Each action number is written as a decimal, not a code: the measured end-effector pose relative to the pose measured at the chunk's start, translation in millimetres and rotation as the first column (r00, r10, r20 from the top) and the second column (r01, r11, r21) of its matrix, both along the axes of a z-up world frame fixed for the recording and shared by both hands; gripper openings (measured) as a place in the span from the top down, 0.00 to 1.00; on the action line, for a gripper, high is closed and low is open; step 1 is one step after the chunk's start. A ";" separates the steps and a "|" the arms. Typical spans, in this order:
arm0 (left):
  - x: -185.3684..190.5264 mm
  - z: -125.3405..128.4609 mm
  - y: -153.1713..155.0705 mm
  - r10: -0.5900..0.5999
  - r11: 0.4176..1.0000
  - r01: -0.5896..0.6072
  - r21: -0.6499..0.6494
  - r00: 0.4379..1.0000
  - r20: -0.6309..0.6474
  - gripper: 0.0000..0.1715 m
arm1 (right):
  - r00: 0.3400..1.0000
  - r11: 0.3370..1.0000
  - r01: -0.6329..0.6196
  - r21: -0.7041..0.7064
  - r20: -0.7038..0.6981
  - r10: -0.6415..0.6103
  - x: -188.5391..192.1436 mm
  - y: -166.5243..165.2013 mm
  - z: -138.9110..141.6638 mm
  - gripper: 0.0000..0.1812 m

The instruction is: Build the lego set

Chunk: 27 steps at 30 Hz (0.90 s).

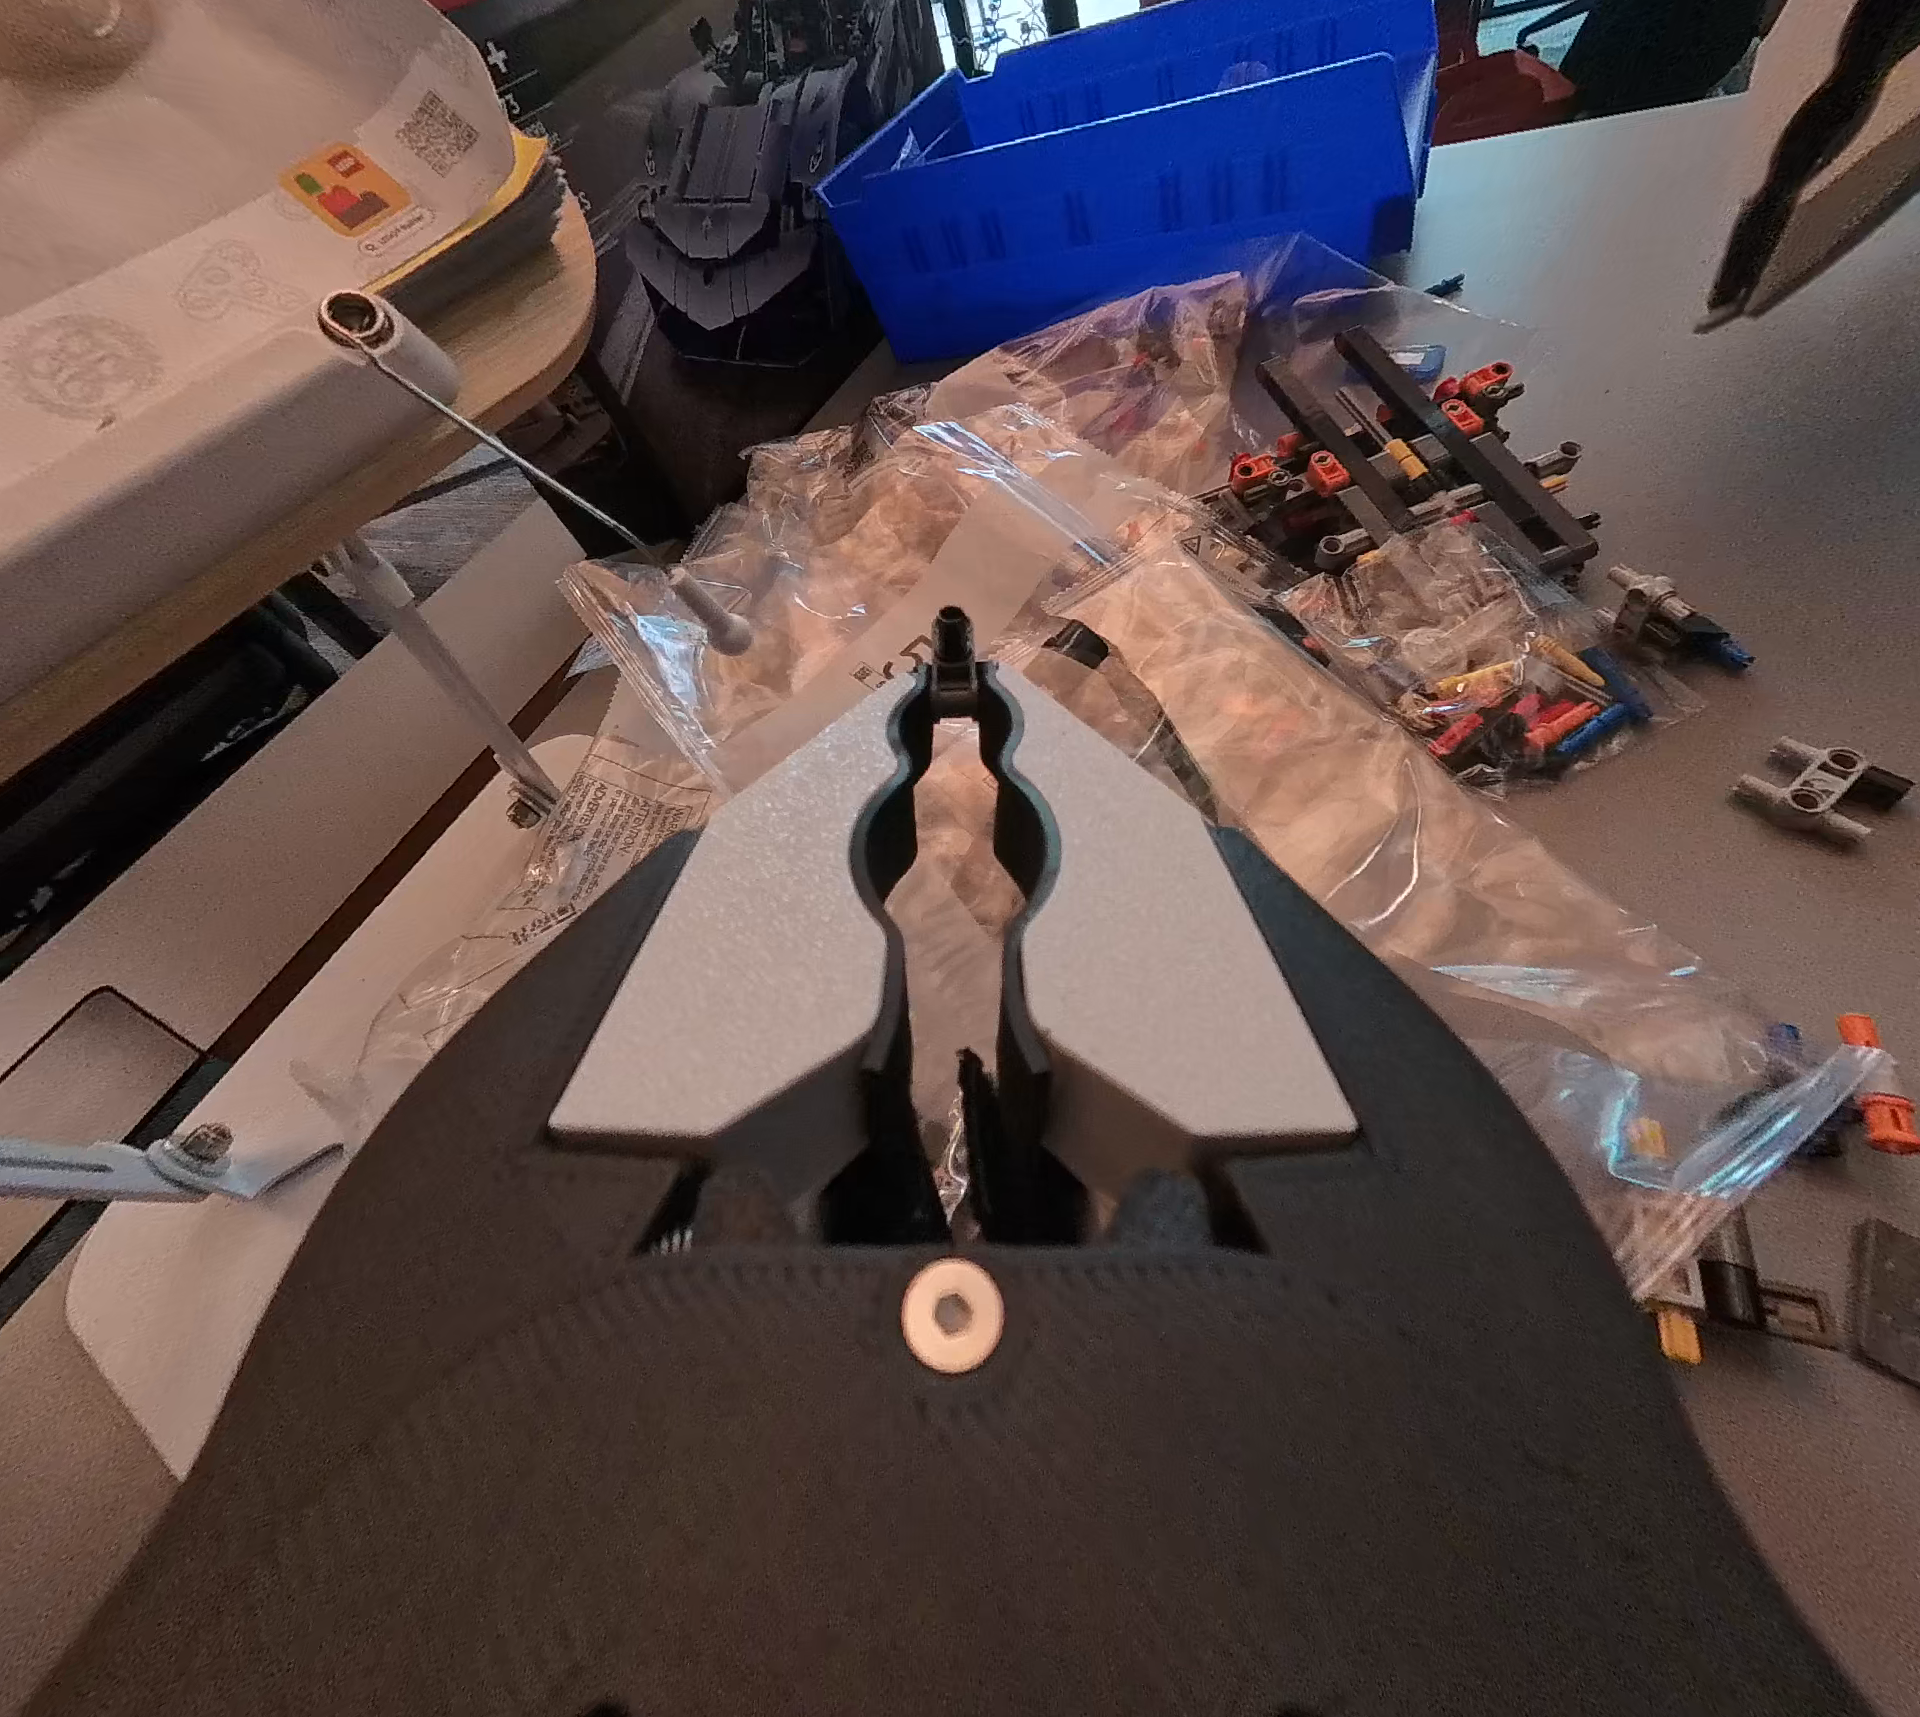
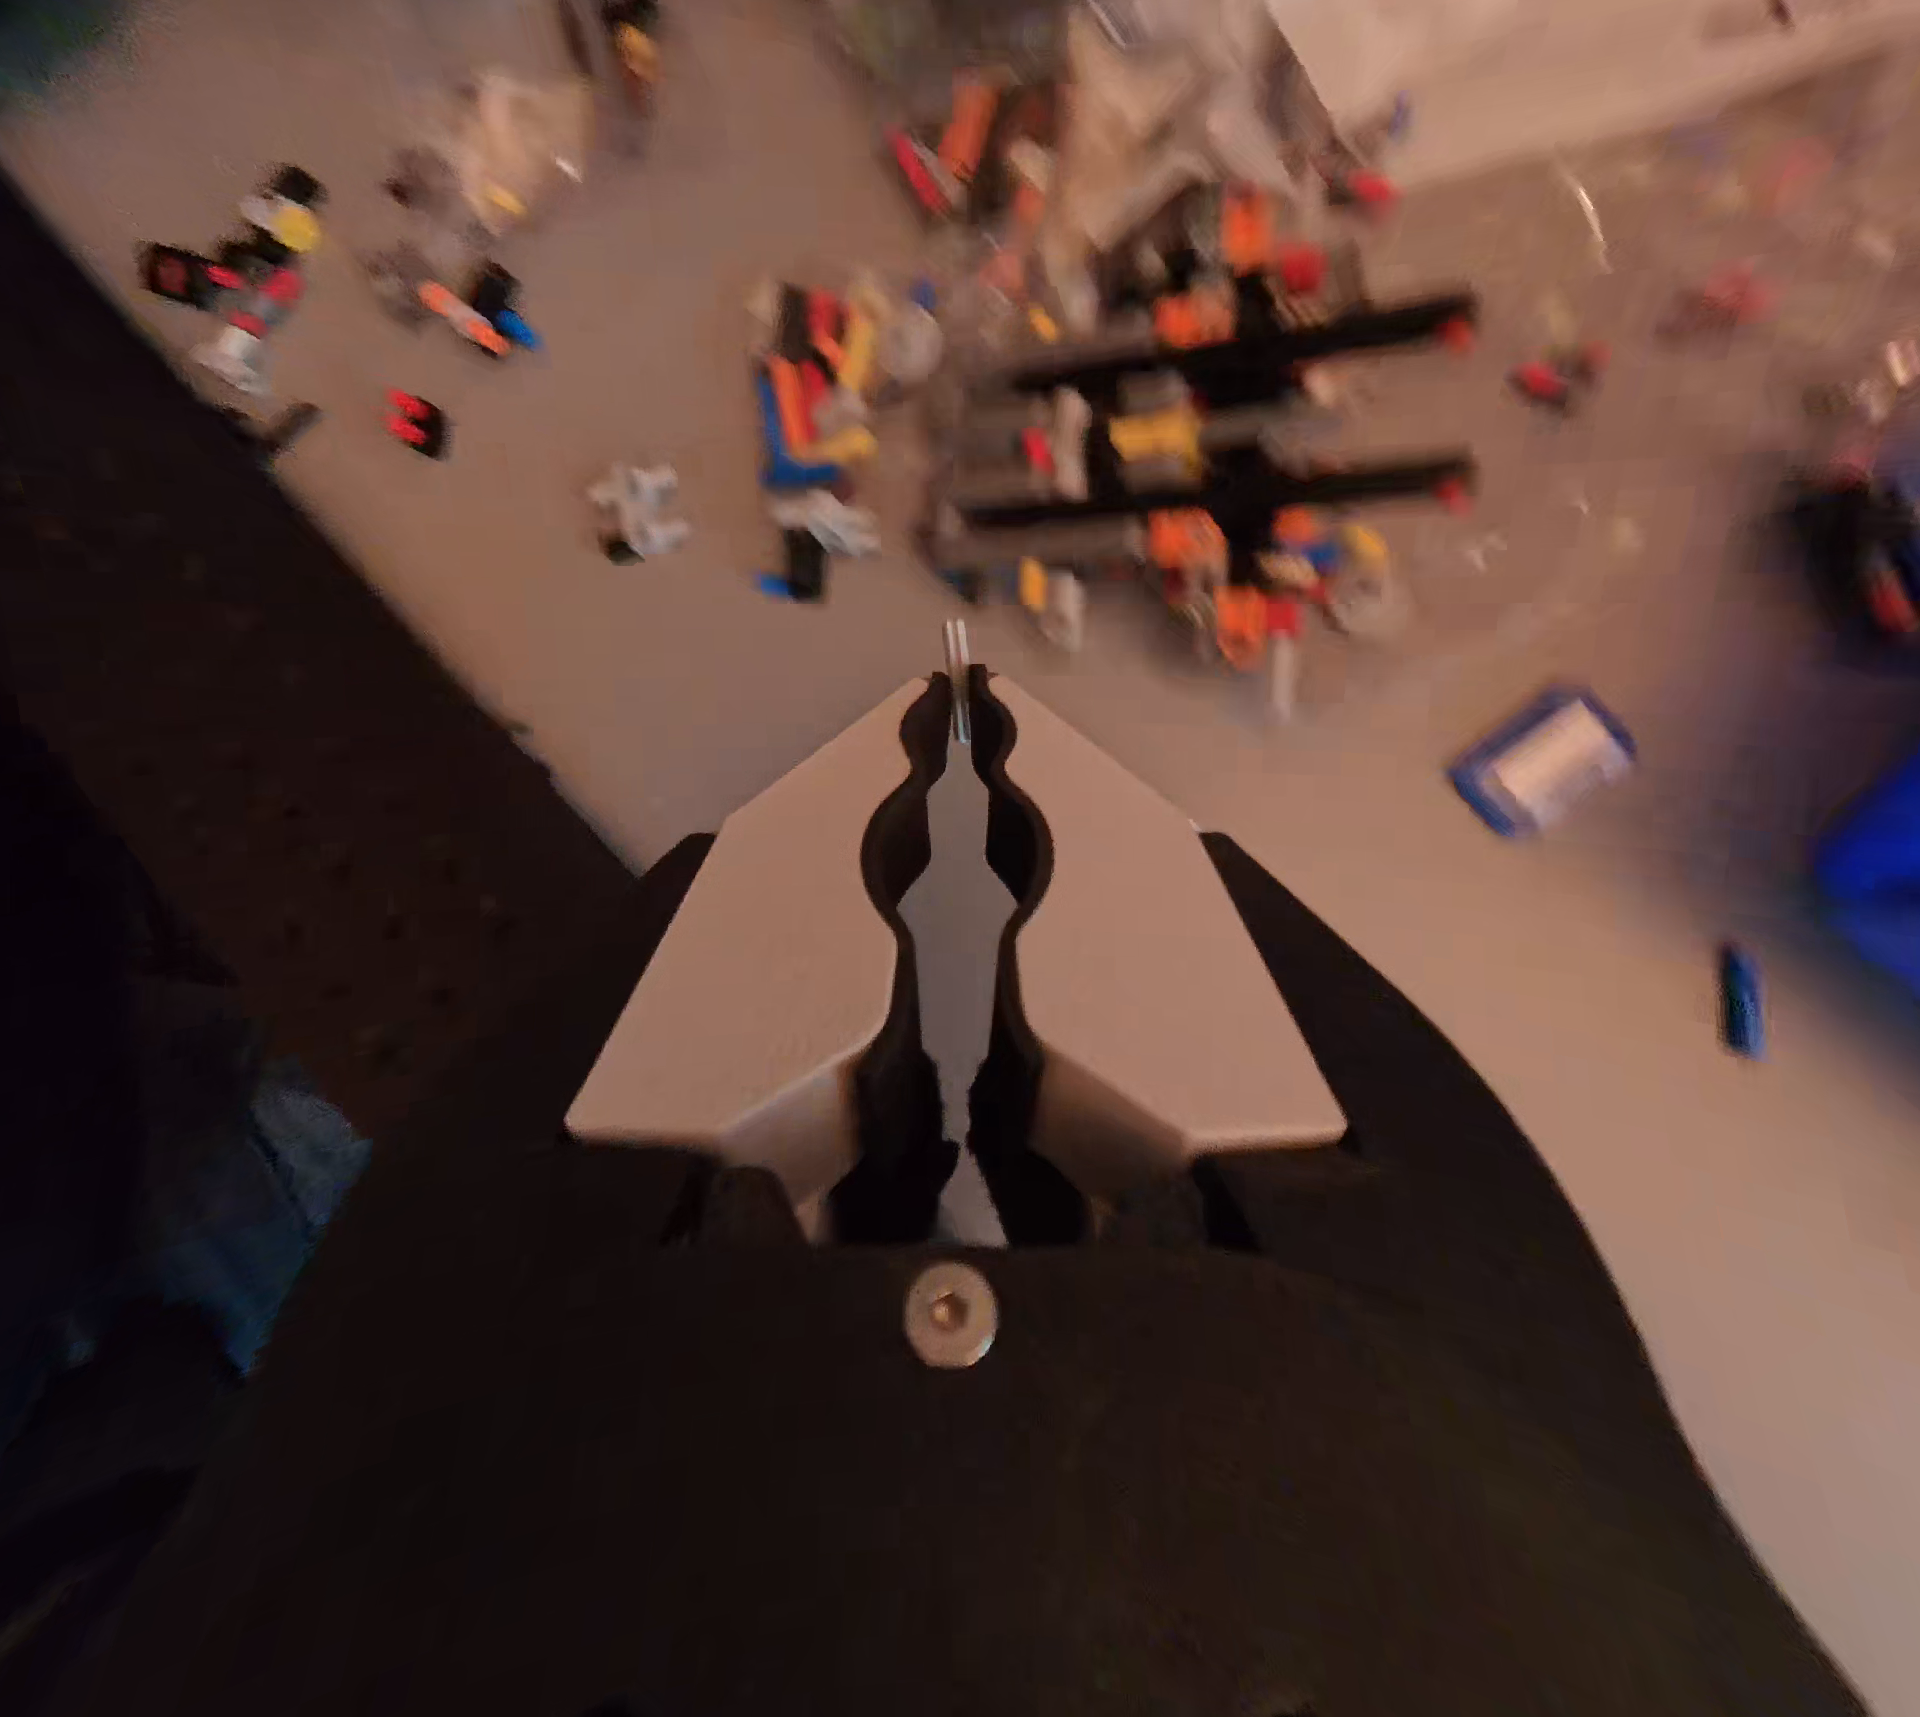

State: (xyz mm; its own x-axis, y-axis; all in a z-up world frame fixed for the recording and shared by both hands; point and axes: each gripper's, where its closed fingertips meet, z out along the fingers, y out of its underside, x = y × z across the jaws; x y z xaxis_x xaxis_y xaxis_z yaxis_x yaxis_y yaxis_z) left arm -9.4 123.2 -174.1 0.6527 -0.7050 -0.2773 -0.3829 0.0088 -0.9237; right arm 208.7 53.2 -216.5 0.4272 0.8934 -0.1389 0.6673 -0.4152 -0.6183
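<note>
My left gripper [image 1: 954, 680] is shut on a small dark grey and black connector piece [image 1: 950, 651] and holds it above the clear plastic bags [image 1: 1143, 628]. The half-built black frame with red and yellow pins [image 1: 1423, 462] lies on the table at the right; it also shows, blurred, in the right wrist view [image 2: 1226, 441]. My right gripper [image 2: 956, 685] is shut on a thin light grey piece [image 2: 956, 680], high above the table. It shows at the top right of the left wrist view [image 1: 1766, 254].
A blue bin [image 1: 1132, 181] and the set's box [image 1: 665, 57] stand at the back. An instruction booklet on a stand [image 1: 208, 265] is at the left. Loose pieces [image 1: 1823, 784] lie at the right, and small sub-builds [image 2: 249, 285] lie near the table edge [image 2: 499, 732]. Spacing between my two grippers at the tips: around 25 cm.
</note>
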 end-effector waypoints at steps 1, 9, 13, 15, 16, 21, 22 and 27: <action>0.2 -0.2 -0.1 0.000 1.000 0.000 0.000 1.000 -0.001 0.97 | 0.999 0.999 -0.043 0.009 -0.007 0.043 -17.5 -3.6 3.3 1.00; -3.4 3.9 -0.7 0.005 1.000 -0.005 0.009 1.000 0.005 0.97 | 0.975 0.971 -0.223 0.085 0.028 0.221 -153.7 5.5 -5.5 1.00; -2.2 4.9 -1.7 0.001 1.000 -0.001 0.013 1.000 0.003 0.97 | 0.969 0.972 -0.228 0.052 -0.082 0.232 -209.0 13.9 -9.8 0.99; -2.3 7.0 -2.2 0.000 1.000 0.000 0.017 1.000 0.007 0.97 | 0.974 0.975 -0.217 0.055 -0.058 0.220 -208.1 17.1 -13.6 0.99; -2.5 8.5 -2.4 0.000 1.000 0.000 0.020 1.000 0.010 0.97 | 0.974 0.976 -0.208 0.065 -0.077 0.212 -205.3 17.5 -8.8 0.99; -3.4 10.4 -2.6 0.002 1.000 -0.003 0.023 1.000 0.018 0.97 | 0.978 0.982 -0.173 0.079 -0.107 0.180 -168.9 11.5 11.8 0.95; -3.5 10.0 -2.4 0.003 1.000 -0.003 0.022 1.000 0.018 0.97 | 0.979 0.982 -0.180 0.062 -0.084 0.185 -159.4 6.1 9.1 0.94; -3.1 9.4 -1.8 0.003 1.000 -0.004 0.021 1.000 0.017 0.97 | 0.971 0.974 -0.225 0.009 0.091 0.223 -113.7 -22.7 -18.8 0.91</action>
State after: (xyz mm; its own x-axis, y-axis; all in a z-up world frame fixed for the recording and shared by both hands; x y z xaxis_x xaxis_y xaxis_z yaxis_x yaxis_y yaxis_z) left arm -12.5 121.4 -164.7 0.6599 -0.6970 -0.2807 -0.3672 0.0268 -0.9298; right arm 95.0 30.6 -235.3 0.2258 0.9698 -0.0917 0.7948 -0.2379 -0.5583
